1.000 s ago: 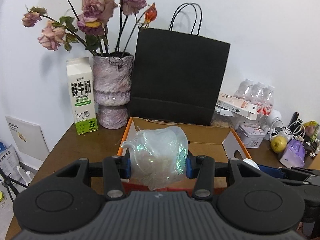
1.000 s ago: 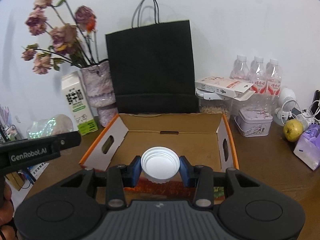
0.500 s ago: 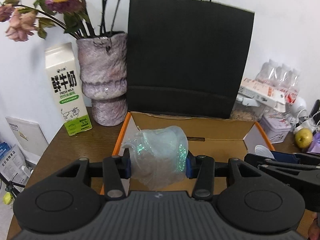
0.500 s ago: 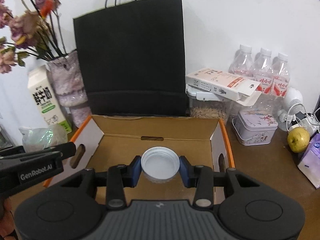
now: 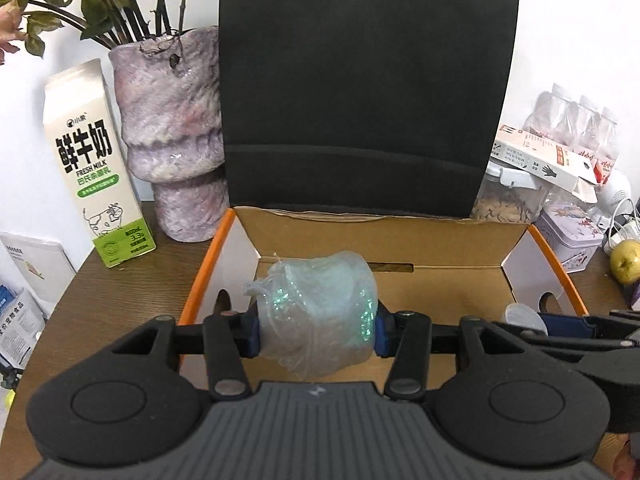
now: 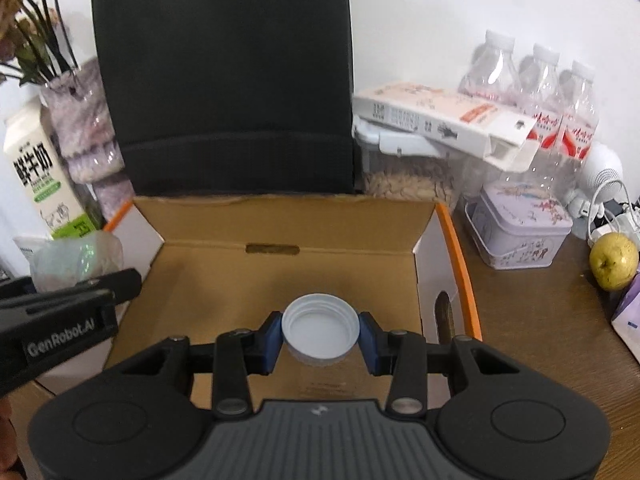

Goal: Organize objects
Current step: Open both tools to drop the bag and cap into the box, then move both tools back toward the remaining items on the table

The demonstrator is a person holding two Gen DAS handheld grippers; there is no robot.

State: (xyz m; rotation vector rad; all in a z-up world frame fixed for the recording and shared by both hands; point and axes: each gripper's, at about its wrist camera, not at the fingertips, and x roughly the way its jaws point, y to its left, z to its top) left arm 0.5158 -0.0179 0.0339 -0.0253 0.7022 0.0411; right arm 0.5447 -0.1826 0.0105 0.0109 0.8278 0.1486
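Note:
My left gripper point(image 5: 316, 330) is shut on a clear, glittery plastic-wrapped bundle point(image 5: 320, 316) and holds it over the left part of an open cardboard box point(image 5: 444, 252) with orange edges. My right gripper point(image 6: 319, 336) is shut on a white plastic jar lid point(image 6: 319, 330), rim up, above the box's floor point(image 6: 240, 280). The bundle also shows at the left of the right wrist view point(image 6: 74, 258). The lid's edge shows at the right of the left wrist view point(image 5: 520, 316).
A black paper bag point(image 5: 360, 92) stands behind the box. A purple vase point(image 5: 172, 136) and a milk carton point(image 5: 94, 168) stand at the left. At the right are a tin point(image 6: 520, 232), water bottles point(image 6: 536, 92), a white carton point(image 6: 440, 116) and a green apple point(image 6: 612, 260).
Both grippers have moved forward and lower toward the box, each still holding its object. The box and bag look larger and closer.

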